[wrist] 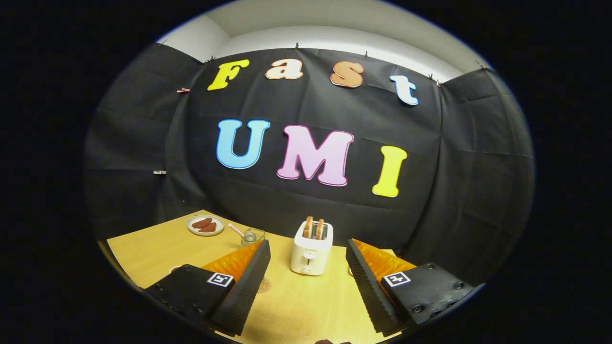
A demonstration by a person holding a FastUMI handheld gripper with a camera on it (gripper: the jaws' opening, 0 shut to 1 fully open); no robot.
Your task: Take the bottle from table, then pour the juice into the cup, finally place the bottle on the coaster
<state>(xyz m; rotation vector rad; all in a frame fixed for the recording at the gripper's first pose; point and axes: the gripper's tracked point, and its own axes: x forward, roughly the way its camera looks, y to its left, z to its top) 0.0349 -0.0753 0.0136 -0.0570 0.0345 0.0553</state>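
Observation:
My gripper (pixel 307 243) is open above the wooden table (pixel 153 253), with nothing between its fingers. A clear glass cup (pixel 252 235) with a pink straw stands just beyond the left fingertip. A small round disc (pixel 264 285), perhaps the coaster, lies on the table beside the inner side of the left finger, partly hidden by it. A dark reddish object (pixel 330 341) peeks in between the finger bases; I cannot tell what it is.
A white toaster (pixel 311 253) with two toast slices stands just ahead, between the fingertips. A small plate (pixel 205 225) with brown food sits at the far left near the table's back edge. Black cloth walls close the booth behind.

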